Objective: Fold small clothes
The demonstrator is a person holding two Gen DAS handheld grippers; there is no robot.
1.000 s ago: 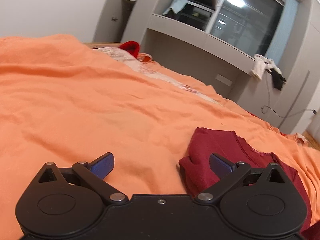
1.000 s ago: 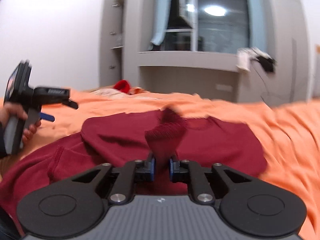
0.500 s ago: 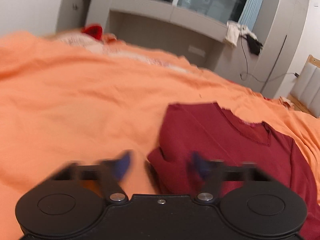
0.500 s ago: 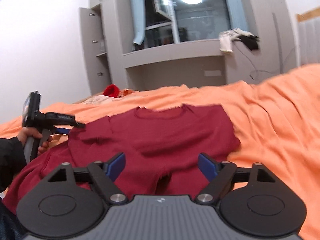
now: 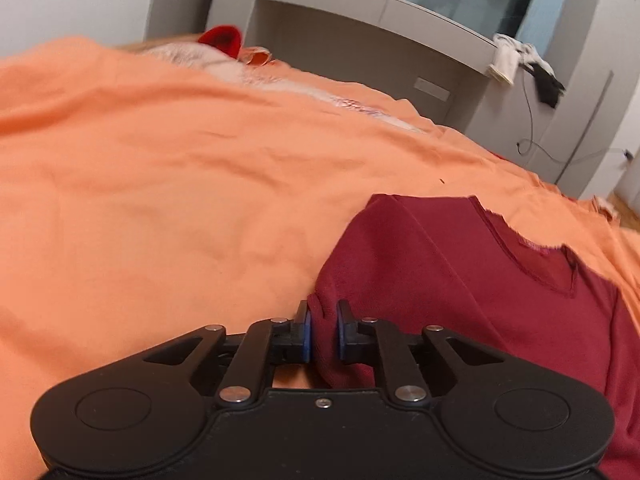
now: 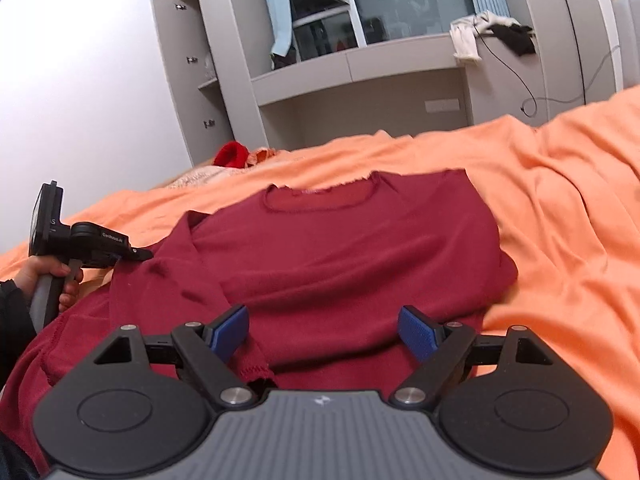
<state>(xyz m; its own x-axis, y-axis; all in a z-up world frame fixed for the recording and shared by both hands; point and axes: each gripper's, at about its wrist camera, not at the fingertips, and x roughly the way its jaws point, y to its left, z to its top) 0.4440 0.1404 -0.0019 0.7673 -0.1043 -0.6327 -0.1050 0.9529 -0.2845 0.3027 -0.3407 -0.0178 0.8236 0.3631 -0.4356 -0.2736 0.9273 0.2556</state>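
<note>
The dark red sweater (image 6: 352,256) is spread on the orange bedspread (image 6: 560,200), its right side already folded over the body. A bunched fold at its left edge is now pinched by the left gripper (image 5: 321,332), whose jaws, wide a second ago, are closing on the cloth. The right gripper (image 6: 322,330), which held a sleeve then, is now wide with nothing gripped. The left-side fold is judged to come next.

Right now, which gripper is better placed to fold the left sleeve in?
Left. The left gripper is closing on the maroon sweater at that sleeve; the right gripper hangs open over the hem, holding nothing.
</note>
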